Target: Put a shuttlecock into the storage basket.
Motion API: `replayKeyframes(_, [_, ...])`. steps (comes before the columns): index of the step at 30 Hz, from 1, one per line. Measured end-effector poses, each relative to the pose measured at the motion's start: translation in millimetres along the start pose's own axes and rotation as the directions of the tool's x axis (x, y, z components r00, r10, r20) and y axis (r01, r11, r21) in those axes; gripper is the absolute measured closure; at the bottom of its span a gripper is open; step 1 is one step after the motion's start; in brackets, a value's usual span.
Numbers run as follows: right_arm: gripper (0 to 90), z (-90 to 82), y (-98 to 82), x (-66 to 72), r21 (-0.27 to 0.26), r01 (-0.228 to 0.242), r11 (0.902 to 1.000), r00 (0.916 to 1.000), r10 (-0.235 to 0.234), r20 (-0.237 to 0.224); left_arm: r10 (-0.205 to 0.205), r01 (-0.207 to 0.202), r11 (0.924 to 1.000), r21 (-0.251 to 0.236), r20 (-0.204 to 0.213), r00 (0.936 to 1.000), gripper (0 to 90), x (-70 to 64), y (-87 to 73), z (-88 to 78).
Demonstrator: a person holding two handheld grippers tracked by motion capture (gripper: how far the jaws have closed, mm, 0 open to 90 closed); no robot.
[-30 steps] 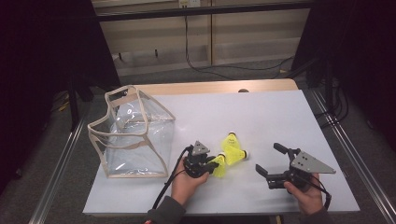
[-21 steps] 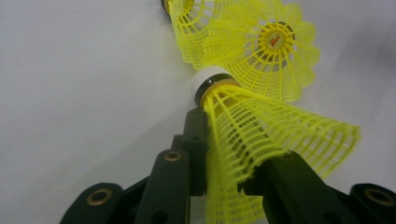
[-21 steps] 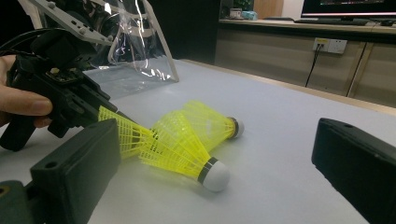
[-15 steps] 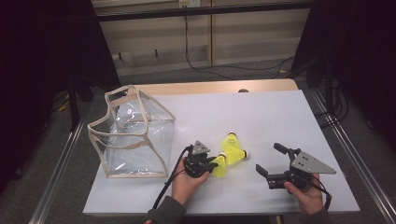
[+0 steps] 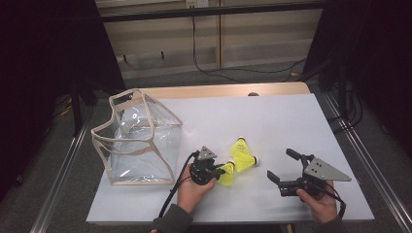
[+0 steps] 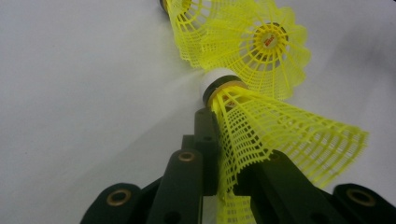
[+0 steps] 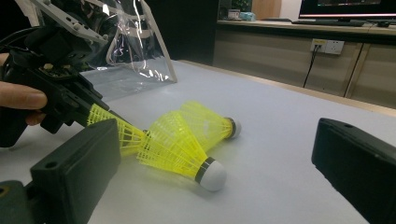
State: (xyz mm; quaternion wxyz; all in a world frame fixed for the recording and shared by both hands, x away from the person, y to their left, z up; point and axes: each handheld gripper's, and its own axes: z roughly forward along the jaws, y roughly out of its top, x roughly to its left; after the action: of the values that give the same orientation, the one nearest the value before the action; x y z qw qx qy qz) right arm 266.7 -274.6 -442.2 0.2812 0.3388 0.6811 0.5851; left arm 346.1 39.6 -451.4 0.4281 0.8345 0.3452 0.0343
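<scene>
- Three yellow shuttlecocks [image 7: 187, 140] sat clustered near the table's [image 5: 291, 121] front edge; left gripper [image 5: 221, 172] had just been closing and pinched one shuttlecock's skirt [image 6: 280, 135].
- Right gripper [image 5: 282, 167] gaped wide, holding nothing.
- Next up, probably: lift and carry it to the clear bag [image 5: 138, 141] at the left edge.
- Bag's opening was hard to make out.

On the bench [image 5: 272, 121], the clear bag [image 5: 138, 138] stands at the left side. Right of it, toward the near edge, three shuttlecocks lie together: one shuttlecock [image 5: 227, 173] sits nearest the left gripper [image 5: 221, 172], and the other two [image 5: 243, 155] lie touching just behind it. The right gripper [image 5: 284, 167] rests farther right, apart from them.
</scene>
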Motion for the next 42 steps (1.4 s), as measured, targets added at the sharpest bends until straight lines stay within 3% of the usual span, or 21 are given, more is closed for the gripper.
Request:
replayKeyframes(11, [1.1, -0.3, 0.3, -0.3, -0.003, 0.002, 1.0, 1.0, -0.002, -0.002, -0.028, 0.028, 0.9996, -0.011, 0.02, 0.9994, 85.2, 1.7, 3.7, -9.6])
replayKeyframes(37, [1.1, -3.1, 0.6, 0.0, -0.017, -0.009, 0.9998, 1.0, 0.009, 0.003, -0.012, 0.011, 0.9999, 0.005, 0.078, 0.9969, 85.9, -8.6, 28.3, -42.7])
replayKeyframes(42, [1.1, -3.3, 0.4, 1.1, -0.017, -0.01, 0.9998, 1.0, 0.01, -0.001, -0.027, 0.028, 0.9996, -0.006, 0.083, 0.9962, 85.9, -7.5, 34.2, -48.9])
